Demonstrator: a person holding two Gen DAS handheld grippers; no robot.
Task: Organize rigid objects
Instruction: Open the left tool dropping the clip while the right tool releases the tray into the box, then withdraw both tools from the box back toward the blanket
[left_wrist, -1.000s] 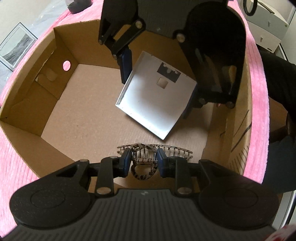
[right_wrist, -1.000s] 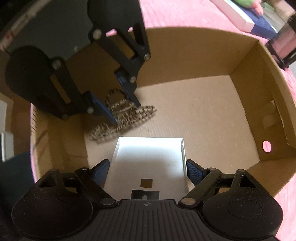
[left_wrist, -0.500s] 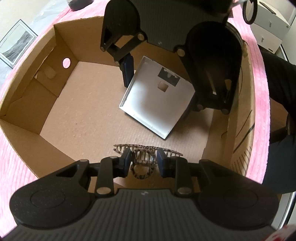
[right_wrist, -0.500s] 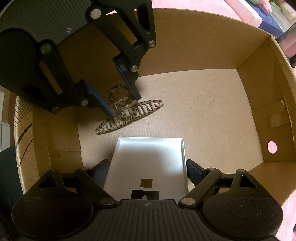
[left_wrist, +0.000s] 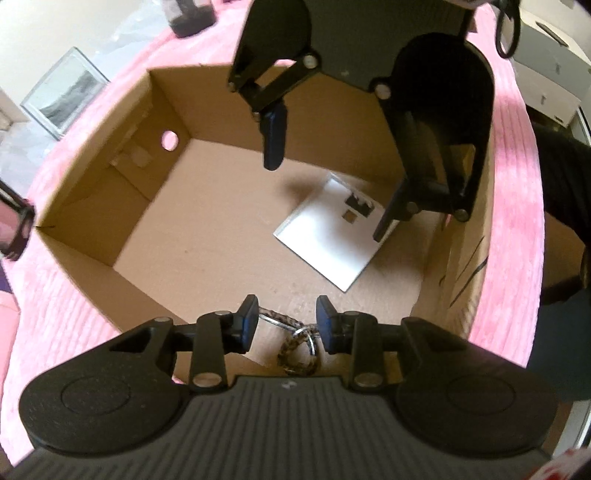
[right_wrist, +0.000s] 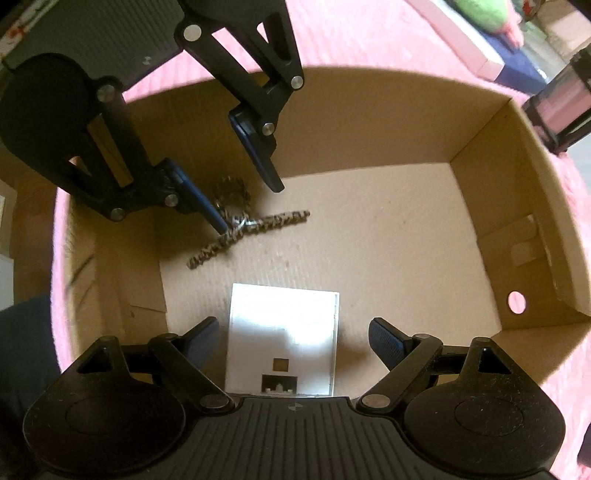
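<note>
A leopard-patterned hair claw (left_wrist: 295, 350) (right_wrist: 251, 225) lies on the floor of an open cardboard box (left_wrist: 92, 206) (right_wrist: 369, 129). My left gripper (left_wrist: 286, 317) (right_wrist: 249, 206) hovers over it, its jaws opening and its pads off the claw. In the right wrist view one left fingertip (right_wrist: 219, 225) reaches right down beside the claw. A shallow white square tray (left_wrist: 325, 243) (right_wrist: 284, 325) rests flat on the box floor. My right gripper (right_wrist: 293, 328) (left_wrist: 325, 199) stands open above it, fingers wider than the tray and not touching it.
The box sits on a pink ribbed blanket (left_wrist: 51, 302). A framed picture (left_wrist: 62, 99) and a white cabinet (left_wrist: 546, 81) lie beyond. A dark-framed lantern-like object (right_wrist: 561, 110) stands by the box corner. A person's dark sleeve (left_wrist: 561, 258) is beside the box.
The left jaws have parted and let go of the hair claw, which now lies on the box floor. Both grippers have lifted, so the box and tray look smaller.
</note>
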